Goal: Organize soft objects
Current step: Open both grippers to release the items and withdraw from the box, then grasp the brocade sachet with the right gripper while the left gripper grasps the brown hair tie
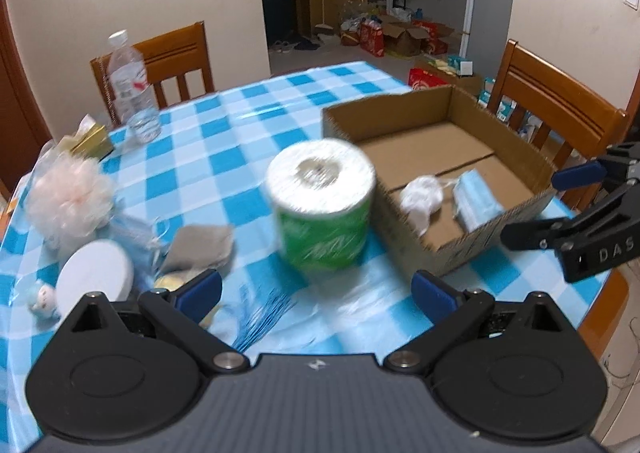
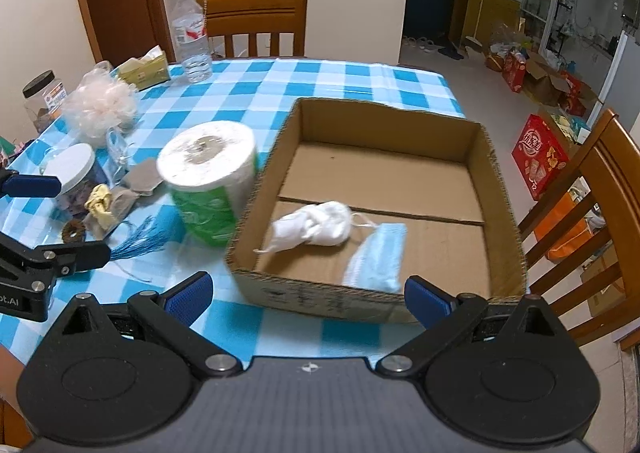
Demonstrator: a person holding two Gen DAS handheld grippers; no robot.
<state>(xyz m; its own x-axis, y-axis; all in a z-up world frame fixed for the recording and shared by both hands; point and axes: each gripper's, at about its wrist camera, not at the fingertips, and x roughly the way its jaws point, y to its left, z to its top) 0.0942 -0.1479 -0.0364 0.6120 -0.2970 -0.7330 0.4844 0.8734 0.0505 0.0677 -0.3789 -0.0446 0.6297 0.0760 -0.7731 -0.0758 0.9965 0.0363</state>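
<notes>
On the checked surface [image 2: 256, 89], just left of the cardboard box [image 2: 498, 189], a paper roll [image 2: 210, 183] in a green wrapper stands upright, its side close against the box wall or touching it; the blur makes that hard to call. Both claws hang back at the near edge. The left claw [image 1: 316, 295] is spread wide with nothing between its blue pads, aimed roughly at the roll, and the right claw [image 2: 308, 299] is likewise wide open and empty, facing the box front. Inside the box lie a white cloth bundle [image 2: 316, 227] and a blue face mask [image 2: 380, 257], so the sorting looks partly done. Further left sit a pink mesh puff [image 2: 102, 105], a white-lidded jar [image 2: 74, 177], a water bottle [image 2: 192, 39] and a blue tassel [image 2: 146, 233]. The trouble I would expect is with the roll: a soft, squashy cylinder pinched off-centre could tip or roll away, and a lift that is too low would catch the box wall and shove the light box across the slippery cloth. A careless reach leftward might also knock the jar or snag the tassel threads.
</notes>
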